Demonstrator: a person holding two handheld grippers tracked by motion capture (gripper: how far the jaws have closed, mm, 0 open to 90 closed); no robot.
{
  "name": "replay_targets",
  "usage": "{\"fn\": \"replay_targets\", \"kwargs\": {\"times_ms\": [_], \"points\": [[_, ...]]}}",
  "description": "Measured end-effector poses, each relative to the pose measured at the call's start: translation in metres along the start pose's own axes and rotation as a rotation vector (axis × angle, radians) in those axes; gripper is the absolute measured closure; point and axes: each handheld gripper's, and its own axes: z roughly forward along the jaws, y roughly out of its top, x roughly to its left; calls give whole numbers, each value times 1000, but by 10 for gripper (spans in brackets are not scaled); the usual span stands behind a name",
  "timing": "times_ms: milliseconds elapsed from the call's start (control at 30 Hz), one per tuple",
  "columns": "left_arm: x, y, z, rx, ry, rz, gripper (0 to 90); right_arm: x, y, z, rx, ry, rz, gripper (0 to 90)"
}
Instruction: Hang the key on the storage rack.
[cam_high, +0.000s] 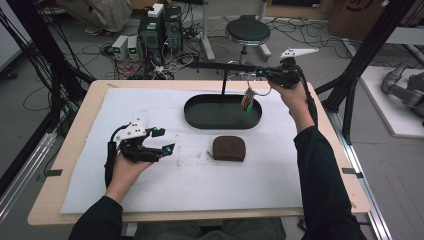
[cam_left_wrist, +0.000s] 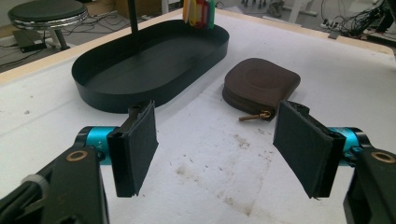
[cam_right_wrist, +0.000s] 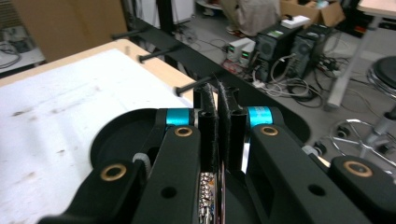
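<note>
A bunch of keys with coloured tags (cam_high: 247, 102) hangs over the right end of the black oval tray (cam_high: 200, 120). My right gripper (cam_high: 260, 72) is shut on its ring, up by the black peg rack (cam_high: 220, 65). In the right gripper view the jaws (cam_right_wrist: 217, 100) are pressed together, with a metal chain (cam_right_wrist: 205, 196) showing between them near a peg (cam_right_wrist: 194, 85). My left gripper (cam_high: 166, 140) is open and holds nothing, low over the white mat, left of the brown zip pouch (cam_high: 229, 148). The left gripper view looks past the wide-apart pads (cam_left_wrist: 140, 144) to the pouch (cam_left_wrist: 261, 86), tray (cam_left_wrist: 116, 88) and tags (cam_left_wrist: 198, 9).
The rack's post (cam_left_wrist: 134, 18) stands in the tray. A white mat (cam_high: 150, 190) covers most of the wooden table. Beyond the far edge are a stool (cam_high: 247, 31), computer cases (cam_high: 160, 30) and floor cables. Black frame struts (cam_high: 370, 45) rise at the right.
</note>
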Motion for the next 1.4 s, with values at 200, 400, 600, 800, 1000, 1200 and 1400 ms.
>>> {"fn": "replay_targets", "kwargs": {"times_ms": [200, 400, 600, 800, 1000, 1200, 1400], "points": [[1, -1, -1, 0, -1, -2, 302, -8, -4, 3, 5, -25, 21, 880], [1, -2, 0, 6, -1, -2, 302, -7, -5, 10, 17, -46, 7, 881], [0, -3, 0, 7, -1, -1, 302, -9, -6, 12, 4, -69, 21, 880], [1, -4, -2, 7, 4, -5, 301, -14, -9, 12, 15, -90, 40, 880], [1, -4, -1, 9, 2, -4, 302, -14, -10, 14, 23, -102, 33, 878], [1, -5, -2, 10, 1, -2, 302, -13, -10, 15, 28, -104, 33, 872], [1, -5, -3, 11, 4, -4, 301, -12, -9, 12, 23, -127, 21, 859]]}}
